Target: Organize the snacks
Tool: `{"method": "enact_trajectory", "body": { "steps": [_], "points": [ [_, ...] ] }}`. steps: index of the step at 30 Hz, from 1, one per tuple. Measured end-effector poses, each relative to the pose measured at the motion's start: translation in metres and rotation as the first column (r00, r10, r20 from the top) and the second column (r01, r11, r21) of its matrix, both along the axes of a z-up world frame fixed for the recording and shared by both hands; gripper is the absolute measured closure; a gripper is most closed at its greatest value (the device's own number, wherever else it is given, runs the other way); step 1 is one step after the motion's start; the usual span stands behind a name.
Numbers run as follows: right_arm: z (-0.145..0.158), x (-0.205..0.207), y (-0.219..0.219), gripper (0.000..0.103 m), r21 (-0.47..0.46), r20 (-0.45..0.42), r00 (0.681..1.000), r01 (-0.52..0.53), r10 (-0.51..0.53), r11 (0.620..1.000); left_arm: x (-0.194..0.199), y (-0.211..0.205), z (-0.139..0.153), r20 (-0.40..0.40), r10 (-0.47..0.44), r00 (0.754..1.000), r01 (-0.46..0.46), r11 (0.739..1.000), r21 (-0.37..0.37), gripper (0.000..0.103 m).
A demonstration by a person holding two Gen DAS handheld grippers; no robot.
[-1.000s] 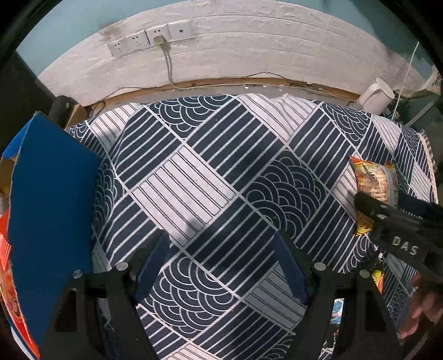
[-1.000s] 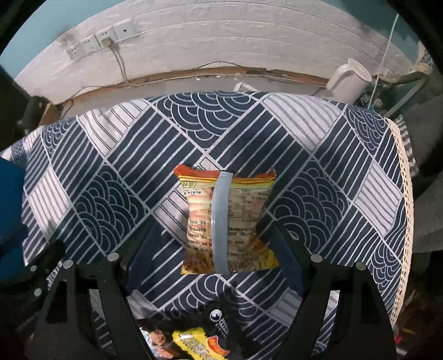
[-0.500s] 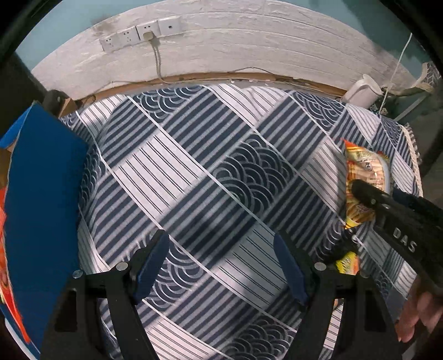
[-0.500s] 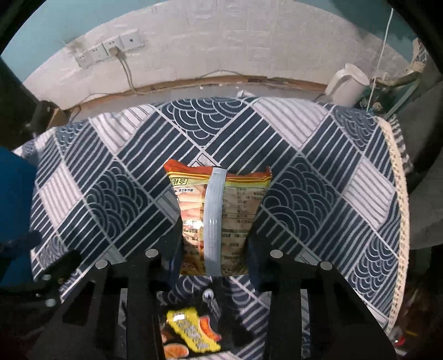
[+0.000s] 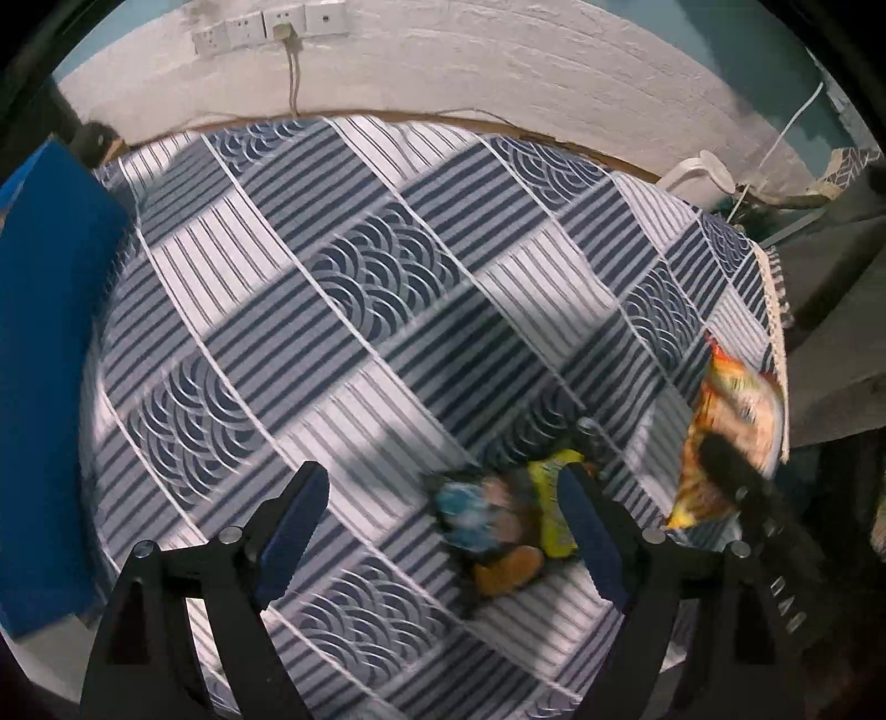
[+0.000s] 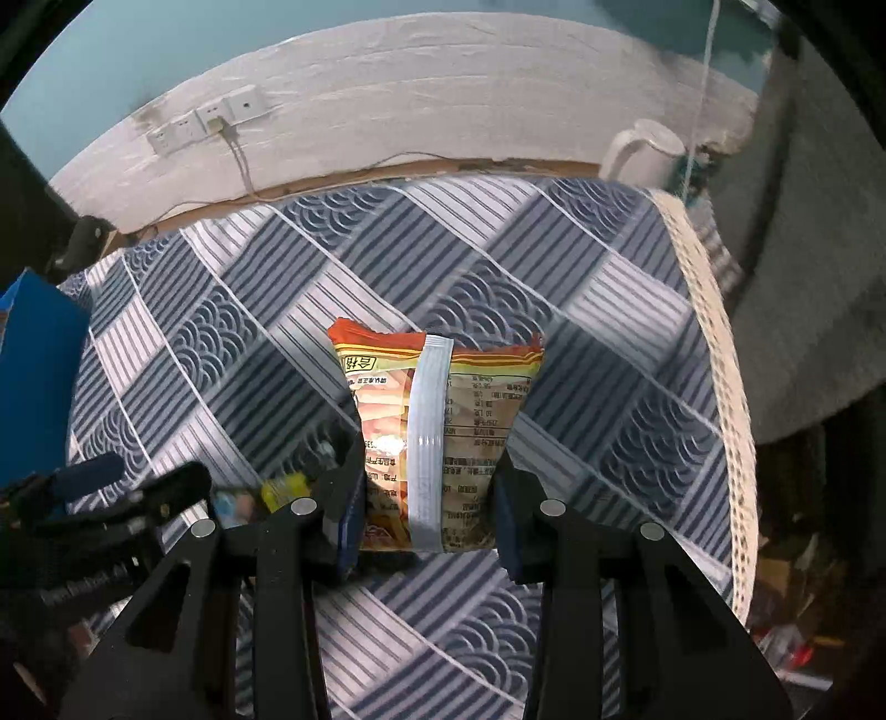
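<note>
An orange snack packet [image 6: 437, 437] with a pale seam down its back is clamped between the blue pads of my right gripper [image 6: 429, 498], lifted off the patterned cloth [image 6: 581, 343]. In the left wrist view the same packet [image 5: 731, 421] hangs at the far right under the other gripper's black finger. My left gripper [image 5: 443, 520] is over the cloth, its jaws opening, with a small blurred yellow, blue and orange packet [image 5: 504, 526] lying just inside its right finger and untouched. That small packet [image 6: 266, 495] also shows low left in the right wrist view.
A blue box [image 5: 44, 387] stands at the left edge of the table. A white kettle [image 6: 642, 149] sits at the back right by the wall. Wall sockets [image 5: 271, 25] with a plugged cable are behind. The cloth's fringed edge [image 6: 714, 343] marks the table's right side.
My right gripper closed on the orange packet and raised it off the cloth. My left gripper slid right, bringing the small yellow and blue packet between its fingers, which spread a little.
</note>
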State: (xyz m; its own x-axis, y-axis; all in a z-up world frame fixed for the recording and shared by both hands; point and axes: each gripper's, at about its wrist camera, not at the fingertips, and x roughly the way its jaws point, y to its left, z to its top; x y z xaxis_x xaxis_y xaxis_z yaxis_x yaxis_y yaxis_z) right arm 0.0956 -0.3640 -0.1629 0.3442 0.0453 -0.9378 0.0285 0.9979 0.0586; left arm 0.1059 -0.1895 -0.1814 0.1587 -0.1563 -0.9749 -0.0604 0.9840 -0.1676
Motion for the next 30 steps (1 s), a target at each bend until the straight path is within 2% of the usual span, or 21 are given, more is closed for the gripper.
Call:
{"method": "enact_trajectory", "body": {
  "steps": [9,14,17,19,26,30],
  "points": [
    [-0.010,-0.023,-0.032,0.066,-0.002,-0.033,0.999,0.038,-0.038,0.999,-0.015,-0.029,-0.023,-0.072,0.070,0.995,-0.072,0.997,-0.028,0.017],
    [-0.013,-0.030,-0.046,0.066,0.024,-0.028,0.998,0.062,-0.061,0.998,-0.019,-0.036,-0.024,-0.042,0.145,0.989,-0.147,0.988,-0.050,0.017],
    [-0.015,-0.033,-0.052,0.066,0.043,-0.026,0.997,0.073,-0.072,0.996,-0.018,-0.043,-0.029,-0.062,0.158,0.986,-0.161,0.986,-0.043,0.016],
    [-0.016,-0.034,-0.054,0.066,0.053,-0.024,0.997,0.076,-0.075,0.996,-0.017,-0.052,-0.036,-0.083,0.149,0.985,-0.152,0.988,-0.029,0.016],
    [-0.019,-0.033,-0.062,0.066,0.088,-0.026,0.996,0.090,-0.088,0.992,-0.009,-0.077,-0.045,-0.057,0.109,0.992,-0.105,0.992,0.065,0.015],
    [-0.025,-0.032,-0.064,0.066,0.097,-0.037,0.995,0.091,-0.088,0.991,-0.005,-0.081,-0.058,-0.082,0.128,0.988,-0.122,0.990,0.078,0.009]
  ]
}}
